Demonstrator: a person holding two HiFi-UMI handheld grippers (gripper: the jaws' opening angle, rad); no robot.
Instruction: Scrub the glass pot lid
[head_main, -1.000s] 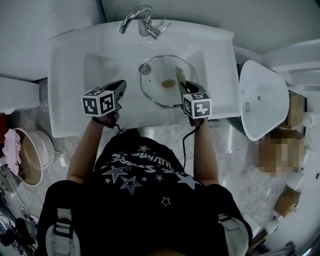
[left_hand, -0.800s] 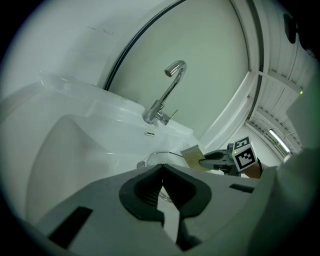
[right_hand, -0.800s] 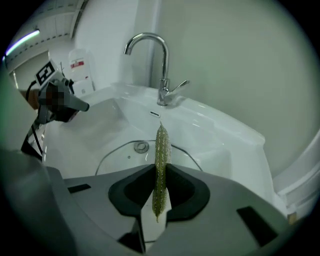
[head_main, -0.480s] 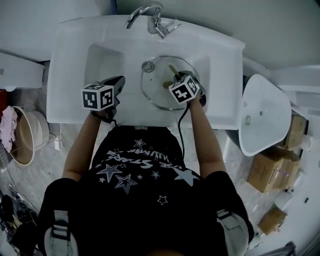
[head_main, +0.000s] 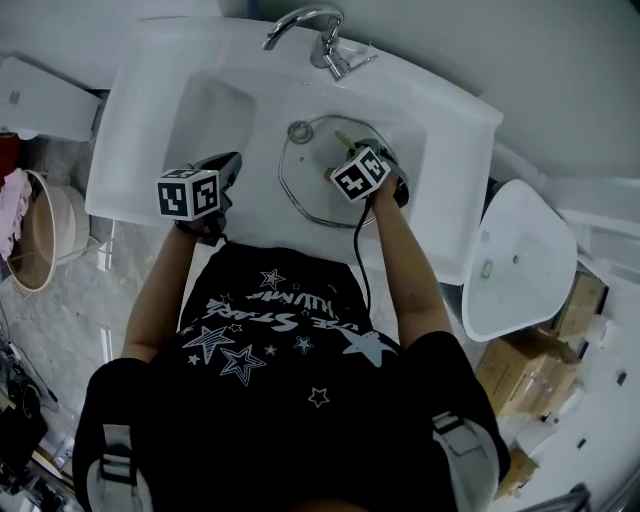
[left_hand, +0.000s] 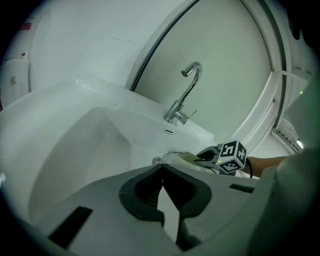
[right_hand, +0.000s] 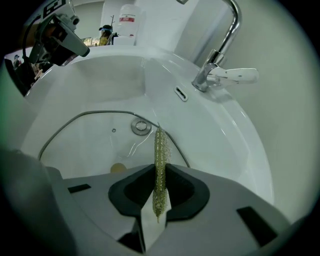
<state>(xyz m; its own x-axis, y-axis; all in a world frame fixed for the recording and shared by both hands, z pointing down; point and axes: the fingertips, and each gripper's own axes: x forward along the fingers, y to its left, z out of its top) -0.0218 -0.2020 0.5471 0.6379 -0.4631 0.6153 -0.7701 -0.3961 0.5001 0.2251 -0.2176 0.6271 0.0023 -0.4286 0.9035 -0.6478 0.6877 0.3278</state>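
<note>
sink: white washbasin (head_main: 135, 120), chrome faucet (head_main: 305, 20) | wall: plain, pale (head_main: 520, 50) | floor: grey marbled tile (head_main: 60, 330) | right: cardboard boxes (head_main: 530, 375)

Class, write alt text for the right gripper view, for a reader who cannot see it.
The right gripper has its jaws shut on a thin yellow-green glittery scrubbing pad, held edge-on over a clear glass pot lid lying in a white sink basin. A chrome tap stands at the upper right.

The white sink (head_main: 130, 150) holds a clear, silver-rimmed lid (head_main: 305, 185), the scrubber (right_hand: 159, 150) is glittery yellow-green, the tap (head_main: 328, 48) is silvery, and the black shirt (head_main: 280, 400) carries white stars.
</note>
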